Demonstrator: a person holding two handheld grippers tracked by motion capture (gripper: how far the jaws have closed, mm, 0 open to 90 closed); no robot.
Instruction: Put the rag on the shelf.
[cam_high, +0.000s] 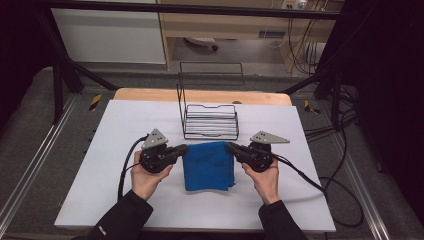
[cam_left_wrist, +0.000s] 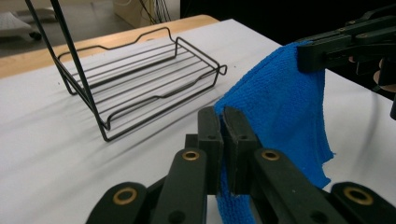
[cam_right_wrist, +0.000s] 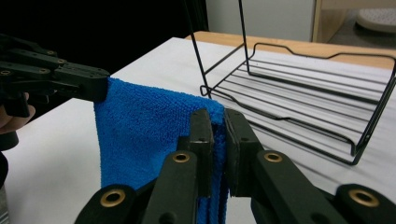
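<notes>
Both tongs, left (cam_high: 184, 148) and right (cam_high: 231, 147), are clamping the top corners of a folded bright blue terry cloth (cam_high: 209, 165), which is hanging between them over the desk (cam_high: 100, 165).

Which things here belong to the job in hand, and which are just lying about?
In the job:
- blue cloth, held up by two corners
- left gripper, shut on one corner
- right gripper, shut on the other

Lying about:
- wire rack, beyond the cloth
- cables beside the table
</notes>
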